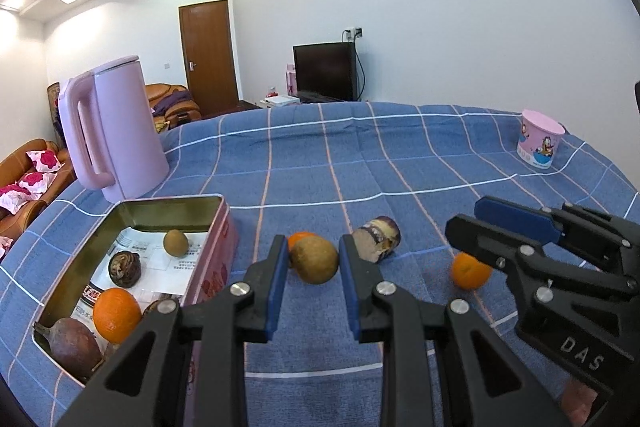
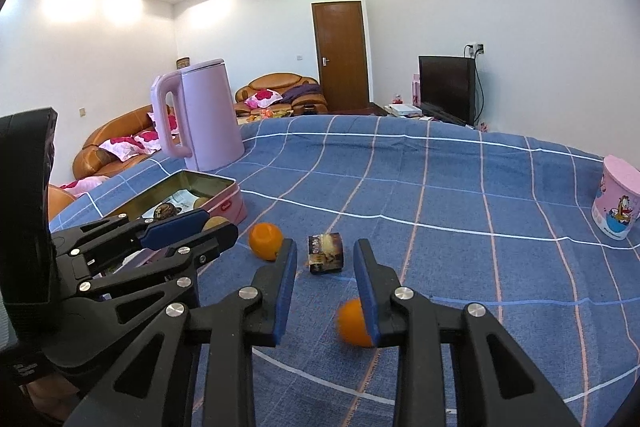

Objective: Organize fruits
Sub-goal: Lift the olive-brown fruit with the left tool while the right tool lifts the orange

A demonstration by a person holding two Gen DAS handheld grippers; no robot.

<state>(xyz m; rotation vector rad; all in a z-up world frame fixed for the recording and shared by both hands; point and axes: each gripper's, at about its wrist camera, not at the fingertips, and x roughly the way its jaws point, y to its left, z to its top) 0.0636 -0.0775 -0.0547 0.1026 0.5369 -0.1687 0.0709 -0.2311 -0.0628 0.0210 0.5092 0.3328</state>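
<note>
A blue checked cloth covered the worktop, carrying a pink kettle and a pink tin holding fruit. The left hand-held gripper stood spread around a kiwi; the right hand-held gripper stood spread beside an orange.

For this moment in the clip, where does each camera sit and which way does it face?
Left wrist: rides the left gripper, facing across the table at a kiwi beside the tin; the right gripper enters from the right.
Right wrist: rides the right gripper, above an orange; the left gripper shows.
Shared: kettle, cup.
</note>
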